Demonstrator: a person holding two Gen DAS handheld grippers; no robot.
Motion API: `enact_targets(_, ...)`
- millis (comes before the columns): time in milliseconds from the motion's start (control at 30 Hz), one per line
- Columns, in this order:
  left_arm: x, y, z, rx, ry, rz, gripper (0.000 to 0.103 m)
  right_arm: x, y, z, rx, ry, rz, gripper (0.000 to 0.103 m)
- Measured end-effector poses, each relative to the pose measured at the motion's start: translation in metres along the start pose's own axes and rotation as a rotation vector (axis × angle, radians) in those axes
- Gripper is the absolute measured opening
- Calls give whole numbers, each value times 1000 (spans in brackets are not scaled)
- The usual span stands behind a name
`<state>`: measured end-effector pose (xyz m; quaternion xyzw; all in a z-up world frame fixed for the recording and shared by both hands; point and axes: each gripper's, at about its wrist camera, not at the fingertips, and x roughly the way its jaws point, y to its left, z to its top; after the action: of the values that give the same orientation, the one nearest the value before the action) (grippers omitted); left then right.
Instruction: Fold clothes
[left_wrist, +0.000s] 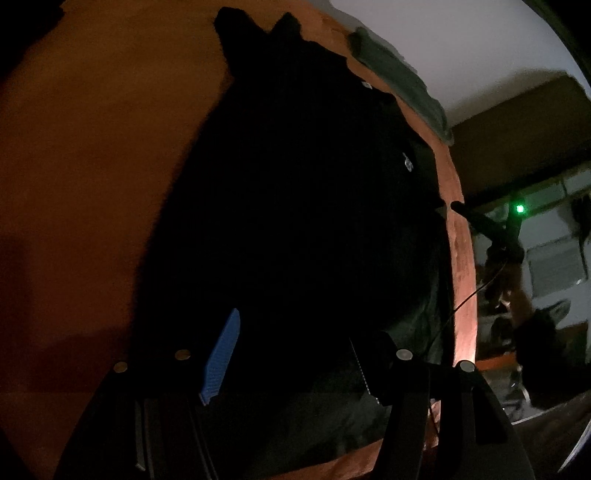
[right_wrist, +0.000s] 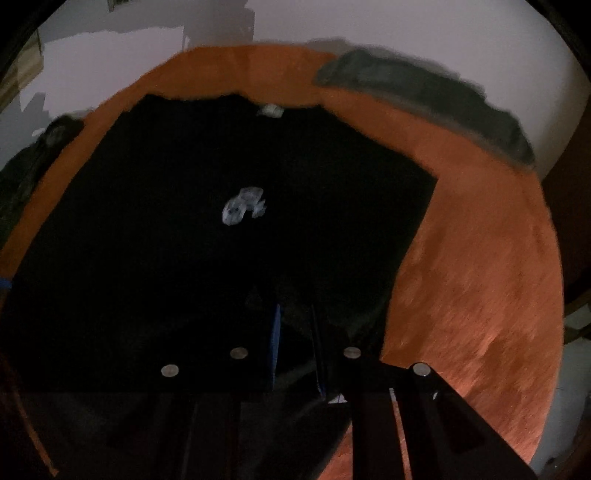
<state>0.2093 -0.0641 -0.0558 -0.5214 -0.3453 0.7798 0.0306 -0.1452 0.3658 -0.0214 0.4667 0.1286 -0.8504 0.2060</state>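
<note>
A black knitted garment (right_wrist: 207, 229) lies spread flat on an orange fuzzy cloth-covered surface (right_wrist: 480, 280), and everything here is placed by reference to that garment. In the right wrist view a small white printed emblem (right_wrist: 242, 206) sits near the garment's middle and a pale neck label (right_wrist: 270, 110) marks its far edge, the edge away from the camera. The right tool (right_wrist: 295, 347) hovers low over the garment's near edge, its two fingers standing close with only a narrow gap; the blue ribbed pad (right_wrist: 275, 343) of one finger shows at the fabric, but the dark cloth hides whether a fold is pinched between them, so I cannot tell if it grips. In the left wrist view the left tool (left_wrist: 291, 354) is over the garment's near side, its fingers clearly spread wide apart, with a blue ribbed pad (left_wrist: 221, 358) on one finger and a toothed black pad on the other, and black fabric filling the space between them. Beyond the garment's far edge a dark grey-green folded cloth (right_wrist: 424, 96) lies along the rim of the orange surface. The scene is dim and the garment's folds are hard to make out.
</note>
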Motion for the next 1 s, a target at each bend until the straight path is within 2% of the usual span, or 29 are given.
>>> enact_targets(33, 1, 0, 1, -12, 1, -12, 62, 1, -1, 3, 3, -10, 4, 48)
enact_targets(100, 3, -1, 2, -20, 6, -25, 62, 11, 1, 9, -47, 16, 47, 73)
enact_targets(200, 5, -4, 2, -22, 14, -40, 62, 18, 11, 11, -219, 76, 94, 73)
enact_targets(300, 8, -6, 0, -18, 24, -41, 62, 19, 16, 13, -389, 86, 14, 73)
enact_targets(367, 9, -6, -2, -14, 32, -37, 62, 25, 18, 19, -465, 110, 13, 64)
enact_targets(433, 8, -4, -4, -18, 35, -39, 62, 36, 26, 18, -574, 166, -32, 23)
enact_targets(467, 7, -4, -5, -20, 37, -40, 62, 40, 29, 17, -611, 185, -48, 10)
enact_targets(567, 5, -2, -9, -26, 42, -44, 62, 32, 23, 16, -521, 159, 60, 8)
enact_targets(667, 2, 1, -13, -35, 44, -45, 62, 28, 21, 3, -481, 131, 121, 8)
enact_targets(800, -1, 13, -13, -67, 36, -26, 62, 42, 26, -26, -562, 218, 101, 11)
enact_targets(900, 3, 18, -7, -114, 31, -31, 63, 50, 24, -27, -563, 273, 76, 20)
enact_targets(967, 5, 19, -3, -148, 32, -57, 63, 44, 20, -18, -516, 260, 105, 28)
enact_targets(1000, 5, 19, -2, -156, 31, -67, 63, 39, 17, -13, -490, 240, 124, 35)
